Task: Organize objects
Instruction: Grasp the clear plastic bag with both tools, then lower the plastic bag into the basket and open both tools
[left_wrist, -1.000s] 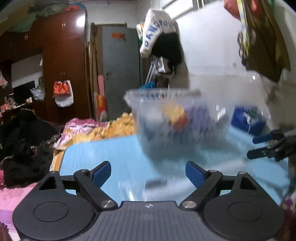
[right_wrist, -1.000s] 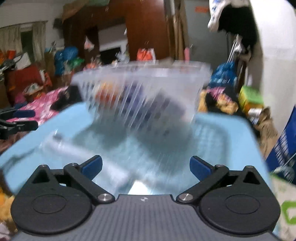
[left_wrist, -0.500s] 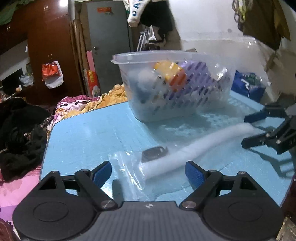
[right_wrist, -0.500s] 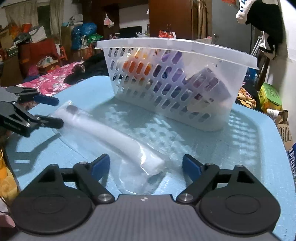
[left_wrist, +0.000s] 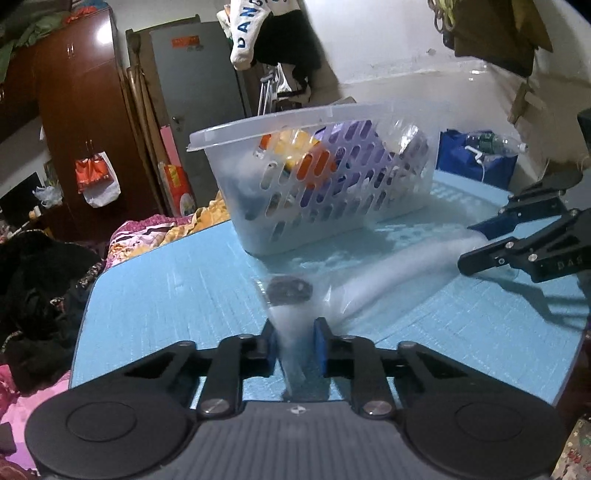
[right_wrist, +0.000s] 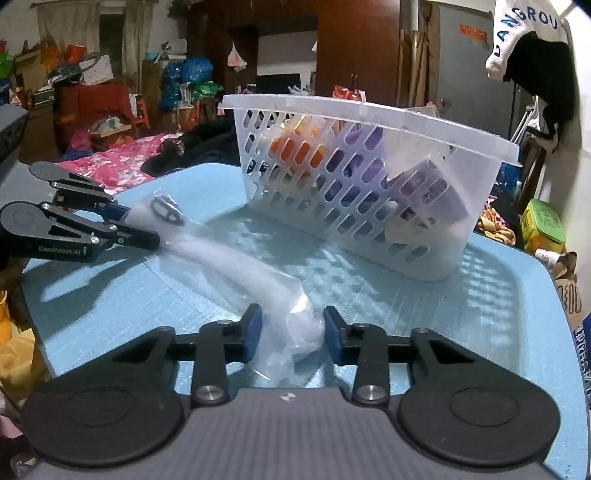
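Observation:
A long white roll in a clear plastic bag lies on the blue table. A dark oval piece sits inside the bag near its left end. My left gripper is shut on that end of the bag. My right gripper is shut on the other end, with the roll's tip between its fingers. Each gripper shows in the other's view: the right gripper, the left gripper. A white slotted basket stands behind the bag, holding orange and purple items.
The table's edges lie close around the grippers. A bed with pink bedding and dark clothes lies to the left. A blue bag stands past the table's far edge, a green box at the right.
Both grippers have moved forward to the bag's ends and closed on it. Before, both were open and the bag lay free on the table.

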